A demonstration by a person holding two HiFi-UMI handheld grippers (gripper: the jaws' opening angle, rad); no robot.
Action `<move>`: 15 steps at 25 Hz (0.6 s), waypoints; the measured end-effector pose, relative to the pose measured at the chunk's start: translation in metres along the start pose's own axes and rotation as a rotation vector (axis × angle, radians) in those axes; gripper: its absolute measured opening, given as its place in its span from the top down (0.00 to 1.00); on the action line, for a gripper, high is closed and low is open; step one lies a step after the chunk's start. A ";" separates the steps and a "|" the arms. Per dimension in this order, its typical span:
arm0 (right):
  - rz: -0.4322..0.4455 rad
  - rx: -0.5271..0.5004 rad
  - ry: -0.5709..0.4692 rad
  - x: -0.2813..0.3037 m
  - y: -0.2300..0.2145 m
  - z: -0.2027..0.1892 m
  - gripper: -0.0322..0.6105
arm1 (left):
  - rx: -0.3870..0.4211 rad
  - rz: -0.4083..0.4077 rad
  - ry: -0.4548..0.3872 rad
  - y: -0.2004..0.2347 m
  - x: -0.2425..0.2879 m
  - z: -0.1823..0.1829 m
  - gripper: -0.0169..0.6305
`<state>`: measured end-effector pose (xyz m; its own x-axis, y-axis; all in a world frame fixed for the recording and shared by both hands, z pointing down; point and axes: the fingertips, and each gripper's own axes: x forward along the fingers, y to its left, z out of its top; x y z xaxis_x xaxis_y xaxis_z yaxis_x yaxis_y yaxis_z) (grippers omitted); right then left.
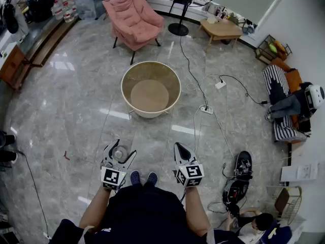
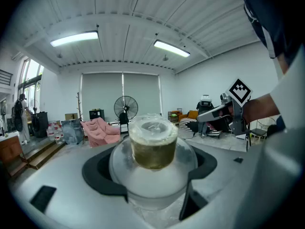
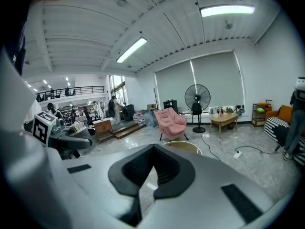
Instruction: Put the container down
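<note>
A clear, rounded plastic container (image 2: pixel 153 149) with a see-through lid and a brownish band under it sits between the black pads of my left gripper (image 2: pixel 152 175), which is shut on it. In the head view the container (image 1: pixel 120 153) shows small between the left gripper's (image 1: pixel 118 154) spread fingers, held above the grey marble floor just ahead of the person's shoes (image 1: pixel 142 177). To its right, my right gripper (image 1: pixel 182 150) has its jaws together and holds nothing; in its own view the right gripper (image 3: pixel 153 150) has pads meeting at the tip.
A large round beige tub (image 1: pixel 175 80) stands on the floor ahead. Past it are a pink armchair (image 1: pixel 133 17), a standing fan (image 1: pixel 179 14) and a low wooden table (image 1: pixel 221 29). Cables and a power strip (image 1: pixel 206 109) run along the right. Dark gear (image 1: pixel 238 179) lies at lower right.
</note>
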<state>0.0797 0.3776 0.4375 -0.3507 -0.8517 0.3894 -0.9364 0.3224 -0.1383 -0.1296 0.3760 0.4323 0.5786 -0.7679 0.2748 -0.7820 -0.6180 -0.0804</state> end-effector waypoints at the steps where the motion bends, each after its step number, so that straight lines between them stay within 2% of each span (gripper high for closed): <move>1: 0.003 -0.016 -0.025 -0.001 0.001 0.006 0.91 | -0.004 0.005 -0.007 0.002 0.000 0.004 0.43; 4: 0.010 -0.055 -0.098 -0.001 0.000 0.026 0.91 | 0.003 0.013 -0.027 0.005 0.003 0.015 0.42; 8: 0.021 -0.067 -0.184 0.008 -0.004 0.052 0.91 | 0.055 0.012 -0.035 0.013 0.013 0.027 0.43; 15: 0.013 -0.095 -0.297 0.005 0.001 0.085 0.91 | 0.005 0.031 -0.068 0.021 0.025 0.050 0.43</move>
<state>0.0761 0.3390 0.3622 -0.3630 -0.9260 0.1034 -0.9317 0.3597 -0.0502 -0.1196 0.3352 0.3897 0.5686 -0.7964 0.2061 -0.7989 -0.5943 -0.0924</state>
